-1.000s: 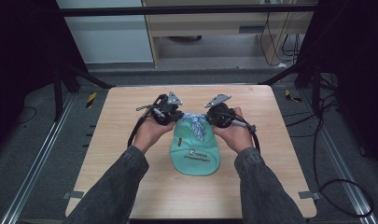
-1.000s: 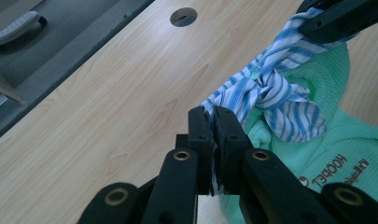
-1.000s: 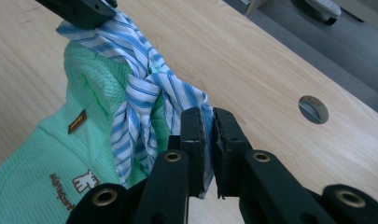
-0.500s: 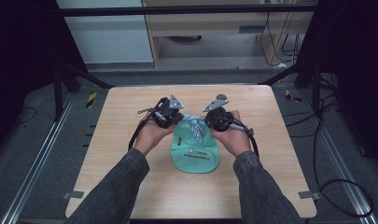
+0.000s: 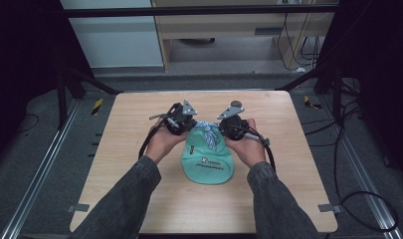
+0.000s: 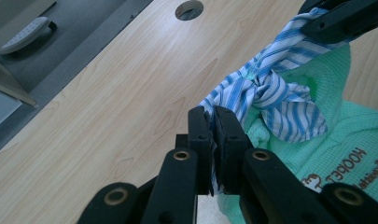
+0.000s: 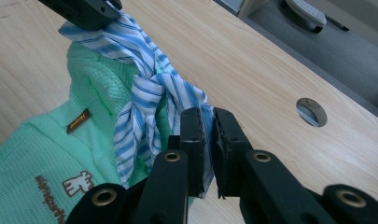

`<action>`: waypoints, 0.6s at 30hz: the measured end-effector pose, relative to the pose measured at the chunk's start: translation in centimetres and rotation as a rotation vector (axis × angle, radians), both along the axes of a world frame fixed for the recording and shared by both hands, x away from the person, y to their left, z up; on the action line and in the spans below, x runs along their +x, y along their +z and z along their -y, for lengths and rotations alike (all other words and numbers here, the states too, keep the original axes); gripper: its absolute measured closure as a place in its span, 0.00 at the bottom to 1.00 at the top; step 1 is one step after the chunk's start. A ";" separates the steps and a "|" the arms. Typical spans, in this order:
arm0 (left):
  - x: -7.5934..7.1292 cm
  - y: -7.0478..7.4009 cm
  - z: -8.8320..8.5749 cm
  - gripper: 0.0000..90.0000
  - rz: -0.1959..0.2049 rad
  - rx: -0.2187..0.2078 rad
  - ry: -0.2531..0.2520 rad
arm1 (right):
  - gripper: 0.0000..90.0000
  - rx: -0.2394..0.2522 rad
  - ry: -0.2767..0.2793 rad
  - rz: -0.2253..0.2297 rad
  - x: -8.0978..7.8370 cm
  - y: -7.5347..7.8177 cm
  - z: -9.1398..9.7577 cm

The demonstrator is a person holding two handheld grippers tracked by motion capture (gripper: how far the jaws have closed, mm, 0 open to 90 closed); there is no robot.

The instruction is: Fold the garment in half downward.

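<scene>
A mint-green waffle-knit bag [image 5: 207,159] [image 6: 345,135] [image 7: 42,154] with a small printed logo lies on the wooden table [image 5: 139,199]. Its blue-and-white striped tie [image 5: 207,130] [image 6: 280,93] [image 7: 144,93] is knotted at the bag's far end. My left gripper [image 5: 181,118] [image 6: 213,128] is shut on one end of the striped tie. The other end is clamped in my right gripper [image 5: 229,119] [image 7: 209,128], which is shut on it. Both grippers sit close on either side of the knot.
A round cable hole [image 6: 189,8] [image 7: 311,112] is cut in the tabletop near its far edge. Black cables [image 5: 268,154] trail from the grippers. Beyond the table lie grey floor [image 5: 40,149] and a wheeled chair base [image 7: 308,11].
Both grippers have drawn slightly apart and toward the person with the tie ends, and the bag has slid a little nearer the front edge.
</scene>
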State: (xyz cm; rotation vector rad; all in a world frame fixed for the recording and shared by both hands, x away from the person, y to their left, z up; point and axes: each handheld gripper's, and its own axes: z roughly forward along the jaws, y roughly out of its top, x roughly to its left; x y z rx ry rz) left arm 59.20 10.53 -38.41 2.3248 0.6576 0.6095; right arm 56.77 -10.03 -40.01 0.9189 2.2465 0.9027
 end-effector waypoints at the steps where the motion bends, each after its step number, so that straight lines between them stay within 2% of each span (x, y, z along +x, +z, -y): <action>1: -0.4 -0.1 -0.1 0.96 0.005 -0.004 -0.001 | 0.92 0.002 0.005 0.004 -0.2 -0.1 0.0; 7: -0.9 0.0 -0.2 0.96 0.007 -0.017 -0.004 | 0.92 0.006 0.014 0.011 -1.0 0.0 0.1; 13: -0.7 1.5 0.1 0.96 0.030 -0.022 -0.006 | 0.92 0.007 0.011 0.027 -1.0 1.2 0.5; 18: -0.8 1.9 0.3 0.96 0.039 -0.023 -0.009 | 0.92 0.008 0.004 0.040 -1.0 1.9 0.8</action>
